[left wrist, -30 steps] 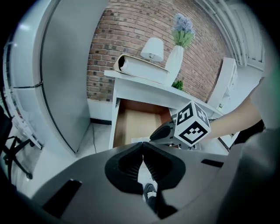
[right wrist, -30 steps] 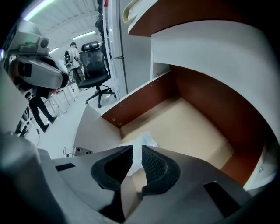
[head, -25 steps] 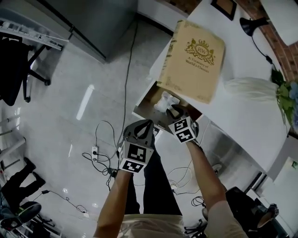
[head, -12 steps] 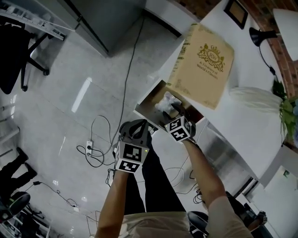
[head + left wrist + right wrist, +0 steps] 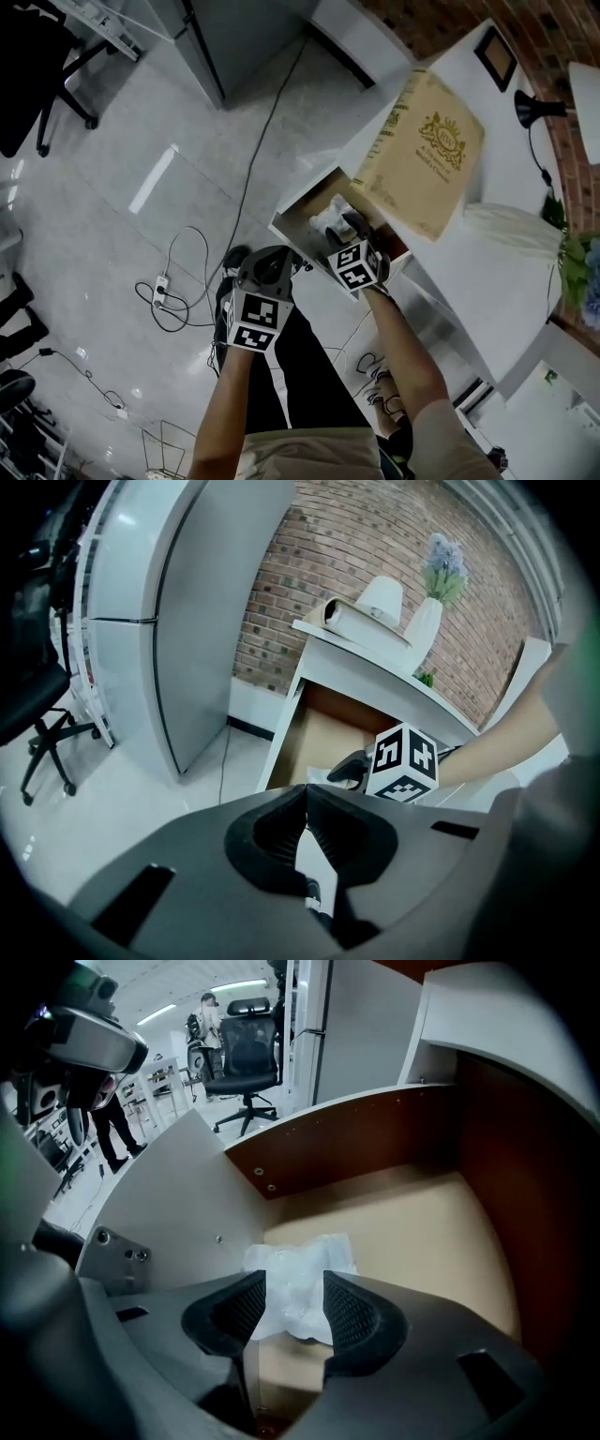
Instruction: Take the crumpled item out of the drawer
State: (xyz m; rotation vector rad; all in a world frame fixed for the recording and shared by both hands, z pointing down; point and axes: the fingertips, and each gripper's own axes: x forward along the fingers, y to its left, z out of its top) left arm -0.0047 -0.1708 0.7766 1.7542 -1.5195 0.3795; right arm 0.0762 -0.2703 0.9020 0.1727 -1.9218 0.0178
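Right tool (image 5: 286, 1309) poised over the crumpled item (image 5: 298, 1279) in the open drawer (image 5: 427, 1227).
Its jaws have widened over the last second and now stand apart astride the item, not pressing; item lies by the drawer's side wall. Left tool (image 5: 305, 794) is closed, empty, outside. Closing looks next.

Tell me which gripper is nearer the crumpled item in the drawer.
Right. The right gripper reaches into the drawer, open fingers framing the crumpled item; the left gripper hangs outside the drawer front, shut.

White crumpled item (image 5: 300, 1274), tan drawer (image 5: 422, 1232), beige book (image 5: 422, 155)
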